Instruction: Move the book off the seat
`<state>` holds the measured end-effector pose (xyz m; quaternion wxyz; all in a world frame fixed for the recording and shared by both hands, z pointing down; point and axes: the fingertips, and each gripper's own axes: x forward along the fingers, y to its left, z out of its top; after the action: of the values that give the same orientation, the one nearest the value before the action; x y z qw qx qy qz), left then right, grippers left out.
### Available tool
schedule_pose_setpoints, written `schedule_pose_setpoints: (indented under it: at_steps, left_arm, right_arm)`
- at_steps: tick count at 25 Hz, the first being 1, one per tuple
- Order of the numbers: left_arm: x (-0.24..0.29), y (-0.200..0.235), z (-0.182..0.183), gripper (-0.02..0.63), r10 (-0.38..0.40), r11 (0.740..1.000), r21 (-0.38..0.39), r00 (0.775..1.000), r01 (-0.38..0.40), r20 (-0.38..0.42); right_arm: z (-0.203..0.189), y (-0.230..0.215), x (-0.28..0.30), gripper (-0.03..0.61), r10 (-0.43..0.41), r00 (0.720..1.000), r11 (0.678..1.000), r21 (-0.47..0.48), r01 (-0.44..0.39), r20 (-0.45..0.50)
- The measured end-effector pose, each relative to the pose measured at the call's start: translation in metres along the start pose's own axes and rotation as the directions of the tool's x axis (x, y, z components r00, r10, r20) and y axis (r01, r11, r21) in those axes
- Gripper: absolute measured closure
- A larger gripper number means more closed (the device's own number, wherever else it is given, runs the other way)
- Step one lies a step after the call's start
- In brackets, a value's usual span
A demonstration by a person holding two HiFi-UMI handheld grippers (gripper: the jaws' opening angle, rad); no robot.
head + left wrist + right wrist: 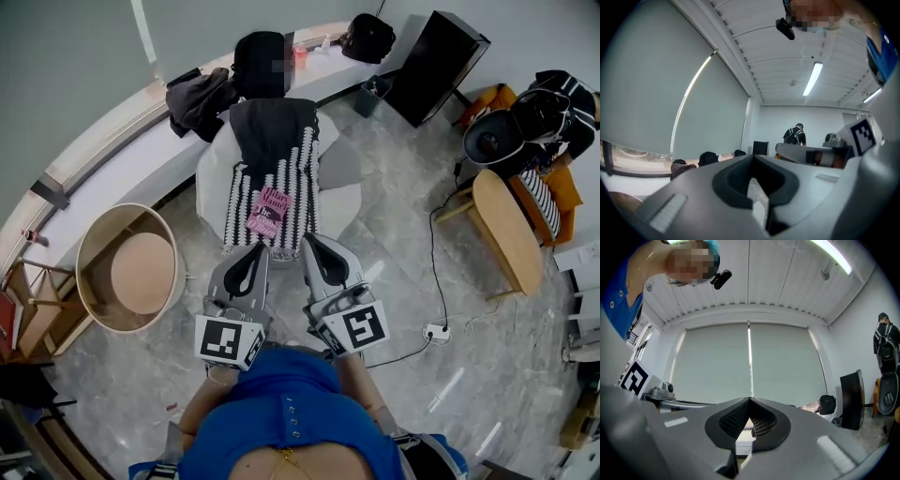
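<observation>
1. The left gripper (255,246) has its jaws fully together with nothing between them. The left gripper view shows the two grey jaws meeting at the tip (752,157), with only the room beyond.
2. The right gripper (309,240) is the same: its jaws are closed and empty. In the right gripper view the ribbed pads meet at the tip (749,400).
3. We hold both grippers side by side, pointing level at the seat. Their black-and-white marker cubes (228,339) sit close to our blue top (291,412).
4. The pink paperback book with dark lettering (269,212) lies flat on the seat, near its front edge.
5. The book rests on a black-and-white striped cloth (246,202) draped over the round white upholstered seat (342,192).
6. In the head view both gripper tips sit just short of the book's near edge, the left tip almost in line with it and the right tip slightly to its side. We can't tell whether either tip touches the book.
7. A round light-wood side table with an open rim (89,258) stands left of the seat.
8. An oval light-wood table (511,230) stands well apart on the right.
9. A curved white window ledge (112,169) runs behind the seat and carries a dark jacket (197,98) and a black bag (367,37).
10. A white power strip (434,332) lies on the grey marble floor (394,244), to the right of the right gripper.
</observation>
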<state>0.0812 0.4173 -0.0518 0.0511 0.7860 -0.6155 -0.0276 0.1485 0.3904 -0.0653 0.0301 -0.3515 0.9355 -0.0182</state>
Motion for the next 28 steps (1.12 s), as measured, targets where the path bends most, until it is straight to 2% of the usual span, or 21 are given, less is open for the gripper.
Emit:
schedule_pose_setpoints:
  at_steps: [5,10,17,23,28]
  left_arm:
    - [0.039,0.053,0.009,0.612,-0.021,1.000,0.004,1.000,0.021,-0.005]
    - [0.060,0.098,0.014,0.612,-0.030,0.999,0.020,0.999,0.031,-0.018]
    - [0.093,0.126,0.007,0.612,-0.026,1.000,0.010,0.999,0.026,-0.046]
    - [0.134,0.140,0.003,0.612,0.007,1.000,0.002,0.998,-0.006,-0.057]
    - [0.180,0.151,0.006,0.612,0.046,0.999,0.006,0.997,-0.046,-0.068]
  right_arm:
    - [0.012,-0.015,0.056,0.578,-0.039,0.998,0.999,-0.008,0.039,0.042]
    - [0.005,-0.023,0.092,0.578,-0.080,0.996,0.997,0.003,0.080,0.034]
    - [-0.005,-0.051,0.124,0.578,-0.112,0.993,0.994,0.021,0.112,0.022]
    - [-0.008,-0.089,0.161,0.578,-0.086,0.996,0.996,0.025,0.085,0.010]
    - [-0.004,-0.119,0.201,0.578,-0.017,1.000,1.000,0.017,0.016,0.004]
